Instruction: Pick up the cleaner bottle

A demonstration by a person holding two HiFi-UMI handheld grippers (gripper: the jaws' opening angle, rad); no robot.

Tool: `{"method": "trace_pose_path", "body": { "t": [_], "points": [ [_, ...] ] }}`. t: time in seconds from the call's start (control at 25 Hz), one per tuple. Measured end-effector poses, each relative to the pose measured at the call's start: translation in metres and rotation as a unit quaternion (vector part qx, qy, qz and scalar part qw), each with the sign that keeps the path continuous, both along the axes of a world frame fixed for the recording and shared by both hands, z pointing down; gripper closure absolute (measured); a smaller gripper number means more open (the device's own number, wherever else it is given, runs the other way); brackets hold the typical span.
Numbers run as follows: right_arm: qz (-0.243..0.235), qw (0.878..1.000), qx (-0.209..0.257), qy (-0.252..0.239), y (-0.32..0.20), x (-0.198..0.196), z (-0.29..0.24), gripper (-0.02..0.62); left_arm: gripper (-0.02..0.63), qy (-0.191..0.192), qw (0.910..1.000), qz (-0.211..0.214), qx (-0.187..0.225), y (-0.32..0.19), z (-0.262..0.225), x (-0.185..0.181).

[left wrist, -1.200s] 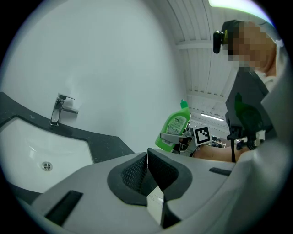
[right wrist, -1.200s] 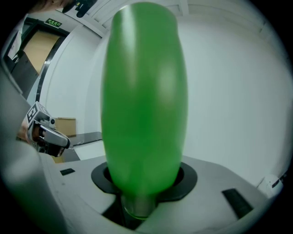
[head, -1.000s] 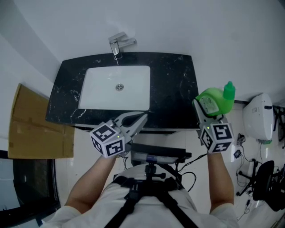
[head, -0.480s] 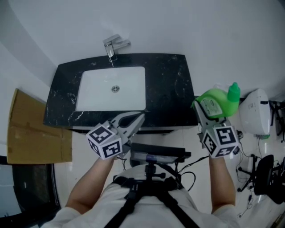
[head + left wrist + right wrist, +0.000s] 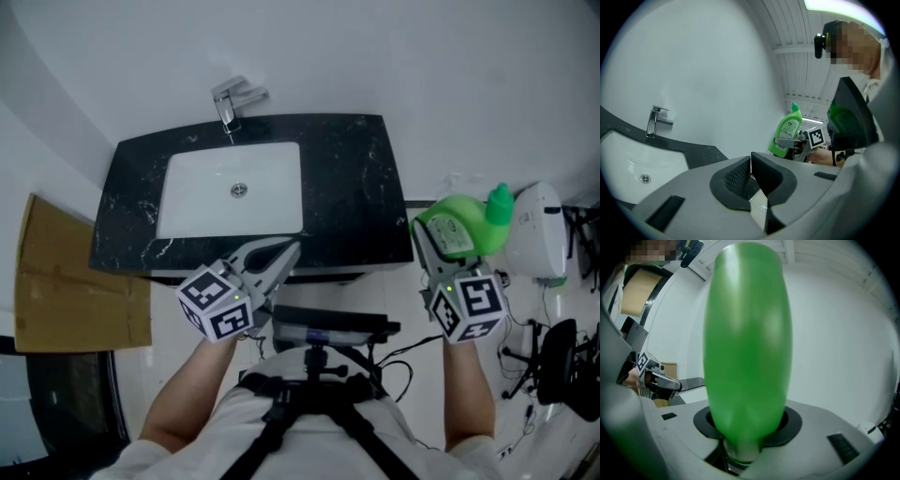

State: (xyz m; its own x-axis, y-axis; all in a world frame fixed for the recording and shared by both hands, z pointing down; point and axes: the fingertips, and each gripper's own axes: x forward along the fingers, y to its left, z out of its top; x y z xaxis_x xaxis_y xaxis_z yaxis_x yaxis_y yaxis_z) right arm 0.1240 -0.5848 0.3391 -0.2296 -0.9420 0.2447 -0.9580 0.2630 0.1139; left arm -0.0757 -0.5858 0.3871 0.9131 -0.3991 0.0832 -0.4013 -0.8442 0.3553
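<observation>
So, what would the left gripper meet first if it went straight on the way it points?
Probably the white wall, passing just over the black counter right of the basin; height is hard to judge.

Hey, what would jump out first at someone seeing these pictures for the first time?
The bright green cleaner bottle grabs the eye: it is clamped in the right gripper, held in the air just right of the black marble counter. Next comes the white sink set in that counter, with a chrome faucet behind it. The left gripper hovers shut and empty at the counter's front edge.
</observation>
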Motion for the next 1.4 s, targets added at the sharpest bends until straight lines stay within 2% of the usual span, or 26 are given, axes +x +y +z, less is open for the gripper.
{"method": "trace_pose_path", "body": {
  "t": [0.84,1.4],
  "points": [
    [0.015,1.000,0.019,-0.004,0.013,-0.003,-0.011,0.419,0.607,0.005,1.0000,0.001,-0.001,0.003,-0.003,-0.005],
    [-0.004,1.000,0.015,-0.007,0.004,-0.012,-0.012,0.420,0.607,0.007,0.9999,-0.007,-0.007,0.002,-0.001,-0.009]
  ]
}}
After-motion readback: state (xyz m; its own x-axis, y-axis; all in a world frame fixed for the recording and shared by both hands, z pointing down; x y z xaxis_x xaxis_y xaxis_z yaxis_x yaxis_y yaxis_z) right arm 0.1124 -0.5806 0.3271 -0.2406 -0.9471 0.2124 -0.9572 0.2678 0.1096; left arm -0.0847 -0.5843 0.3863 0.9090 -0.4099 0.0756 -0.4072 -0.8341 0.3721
